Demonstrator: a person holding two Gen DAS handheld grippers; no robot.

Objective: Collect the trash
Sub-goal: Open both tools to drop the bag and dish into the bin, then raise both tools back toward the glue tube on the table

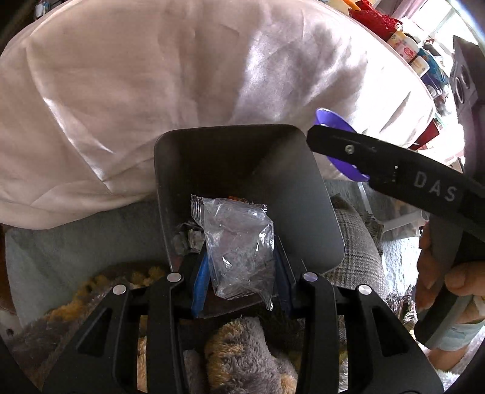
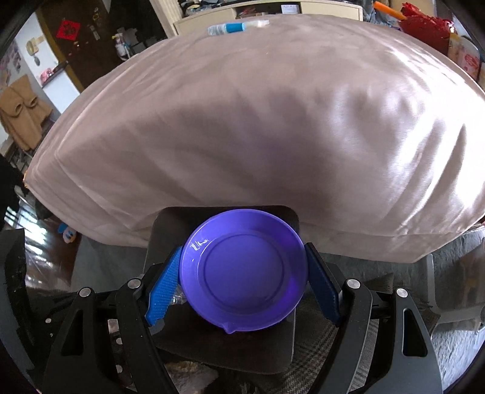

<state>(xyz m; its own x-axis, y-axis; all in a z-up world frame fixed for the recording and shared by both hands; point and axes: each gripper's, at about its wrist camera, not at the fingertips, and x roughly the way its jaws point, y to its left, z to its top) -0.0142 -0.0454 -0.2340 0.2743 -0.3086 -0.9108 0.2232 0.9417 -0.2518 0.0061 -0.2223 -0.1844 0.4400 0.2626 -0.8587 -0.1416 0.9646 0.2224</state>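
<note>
One large pale pink satin cushion: fills the space beyond both tongs, lying on a grey-blue fabric surface.

One dark grey square plastic bin: standing directly ahead of the left gripper, its far rim against the cushion; it contains the trash.

One round purple plastic plate: pinched edge to edge by the right gripper, whose blue ribbed fingers press on opposite sides of its rim. The plate is held over the bin's mouth, covering most of it from the right-hand view.

One clear crinkled plastic bag: between the left gripper's blue fingers and over the near edge of the bin. Whether those fingers actually clamp it cannot be told; they stand a bag's width apart.

Crumpled grey wrapper scraps: inside the bin, just left of the bag; number unclear.

One grey-and-tan plush toy: below the left gripper.

One grey plaid cushion: right of the bin.

Room: cluttered shelving behind the cushion; colourful containers far right.
</note>
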